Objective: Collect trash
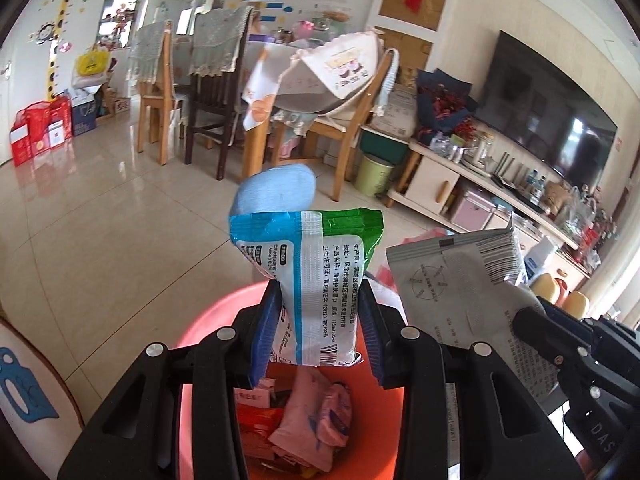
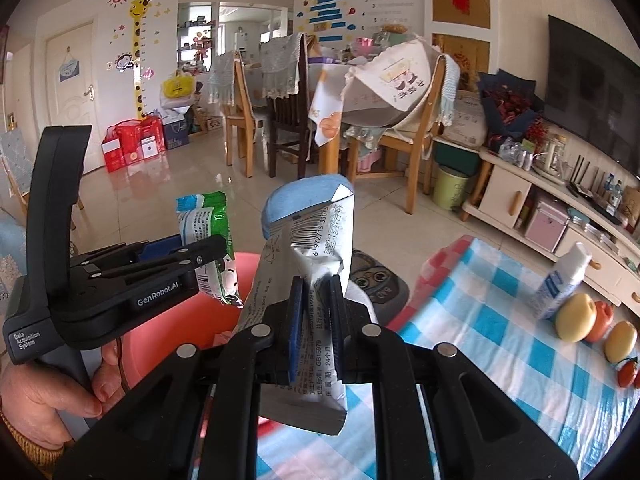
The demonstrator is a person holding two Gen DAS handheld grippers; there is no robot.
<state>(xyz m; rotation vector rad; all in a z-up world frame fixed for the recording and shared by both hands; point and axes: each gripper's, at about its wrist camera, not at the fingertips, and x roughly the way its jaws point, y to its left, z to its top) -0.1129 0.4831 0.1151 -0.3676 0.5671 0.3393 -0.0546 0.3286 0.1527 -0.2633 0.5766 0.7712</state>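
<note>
My left gripper (image 1: 320, 320) is shut on a blue, white and green wipes packet (image 1: 316, 280), held upright over the orange-pink trash bin (image 1: 216, 316). The bin holds several wrappers, among them a pink packet (image 1: 316, 420). My right gripper (image 2: 316, 312) is shut on a crumpled silver-grey wrapper (image 2: 304, 256) and holds it at the bin's (image 2: 160, 332) right side. In the right wrist view the left gripper (image 2: 192, 256) with its packet (image 2: 204, 224) hangs over the bin. In the left wrist view the silver wrapper (image 1: 452, 276) shows to the right.
A blue-white checked tablecloth (image 2: 500, 360) lies to the right with a white bottle (image 2: 560, 280), yellow and orange fruit (image 2: 576, 316) and a small tomato (image 2: 626, 372). A light blue round stool (image 1: 276, 192) stands behind the bin. Chairs, a dining table and a TV cabinet (image 2: 520, 200) stand further back.
</note>
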